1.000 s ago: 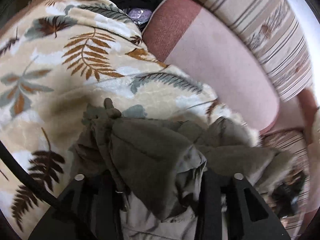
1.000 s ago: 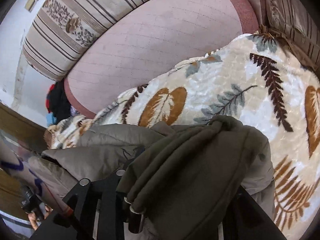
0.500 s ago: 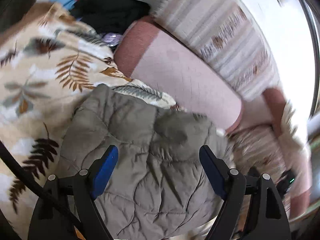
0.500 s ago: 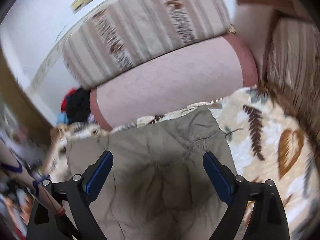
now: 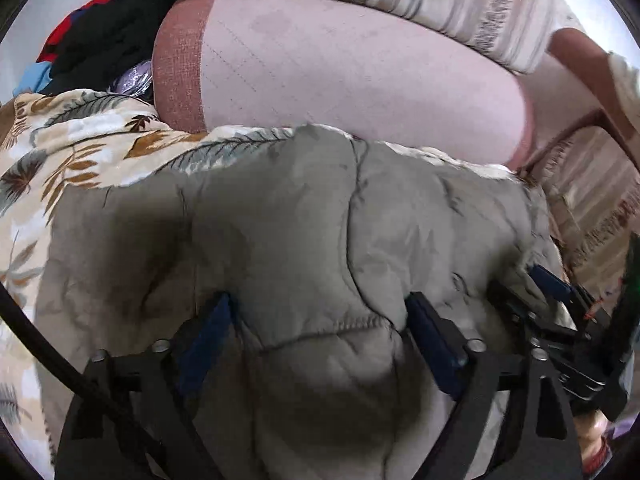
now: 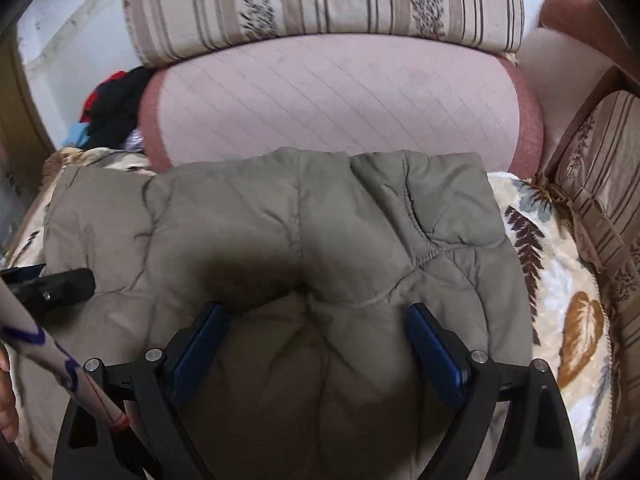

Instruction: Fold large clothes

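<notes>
Your left tool (image 5: 320,316) is spread wide, gripping nothing, and its blue pads (image 5: 212,320) are pressing down into the jacket (image 5: 280,220) so that a quilted bulge is rising between them. Your right tool (image 6: 316,320) is doing the same in its own view: jaws wide apart, pads (image 6: 434,344) sinking into the padding on either side of a puffed mound. Neither one is clamping the cloth.

The jacket (image 6: 312,232) is lying folded into a rough rectangle on the leaf-print blanket (image 5: 80,148). Its far edge is sitting just beside the pink cushion (image 6: 340,96), touching or nearly so; you cannot tell which from here. Its right edge is running fairly straight, with a strip of blanket (image 6: 560,288) showing between it and the striped armrest (image 6: 600,184). Its left edge is lying uneven, with one corner sticking out over the blanket.

In the left view your right tool (image 5: 556,300) is showing at the jacket's right edge, near your left one. In the right view the tip of your left tool (image 6: 52,282) is poking in over the jacket's left side.

The striped bolster (image 6: 328,0) is lying along the back, above the cushion. A heap of dark and red clothes (image 5: 92,32) is sitting at the far left, well apart from the jacket.
</notes>
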`<state>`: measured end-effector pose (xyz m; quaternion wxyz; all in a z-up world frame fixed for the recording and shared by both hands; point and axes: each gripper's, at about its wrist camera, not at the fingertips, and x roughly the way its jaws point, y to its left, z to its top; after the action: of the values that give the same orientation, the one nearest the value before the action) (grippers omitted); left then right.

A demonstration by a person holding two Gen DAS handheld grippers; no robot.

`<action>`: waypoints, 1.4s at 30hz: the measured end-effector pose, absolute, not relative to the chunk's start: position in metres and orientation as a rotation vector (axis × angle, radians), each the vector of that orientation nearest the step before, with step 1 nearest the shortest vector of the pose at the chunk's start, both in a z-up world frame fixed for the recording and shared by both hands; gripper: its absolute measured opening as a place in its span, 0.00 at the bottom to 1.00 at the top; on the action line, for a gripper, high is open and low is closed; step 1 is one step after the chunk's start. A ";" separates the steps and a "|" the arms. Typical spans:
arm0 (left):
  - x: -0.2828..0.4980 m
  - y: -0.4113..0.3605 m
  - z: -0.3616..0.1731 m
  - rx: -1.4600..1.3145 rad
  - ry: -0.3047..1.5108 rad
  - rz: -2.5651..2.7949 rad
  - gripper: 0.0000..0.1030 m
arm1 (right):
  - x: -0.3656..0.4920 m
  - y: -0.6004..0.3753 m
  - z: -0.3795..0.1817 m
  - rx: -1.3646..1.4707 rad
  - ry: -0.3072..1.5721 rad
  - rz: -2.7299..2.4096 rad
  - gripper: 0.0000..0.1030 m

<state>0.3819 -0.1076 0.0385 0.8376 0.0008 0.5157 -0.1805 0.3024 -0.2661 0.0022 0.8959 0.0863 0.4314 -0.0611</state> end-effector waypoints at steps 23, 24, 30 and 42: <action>0.428 -0.084 0.049 -0.073 1.028 -0.338 0.99 | 0.324 -0.323 0.006 0.312 0.841 -0.153 0.93; 0.421 -0.073 0.053 -0.086 1.023 -0.326 0.99 | 0.310 -0.323 0.010 0.305 0.832 -0.152 0.93; 0.368 -0.007 0.042 -0.036 1.000 -0.223 1.00 | 0.233 -0.319 0.003 0.224 0.826 -0.204 0.93; 0.350 0.072 0.030 0.105 0.950 0.031 1.00 | 0.196 -0.365 -0.032 0.225 0.916 -0.417 0.95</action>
<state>0.3501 0.0720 0.0296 0.8878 0.0507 0.4572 0.0149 0.1961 -0.3654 -0.0324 0.8700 0.1074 0.4380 -0.1992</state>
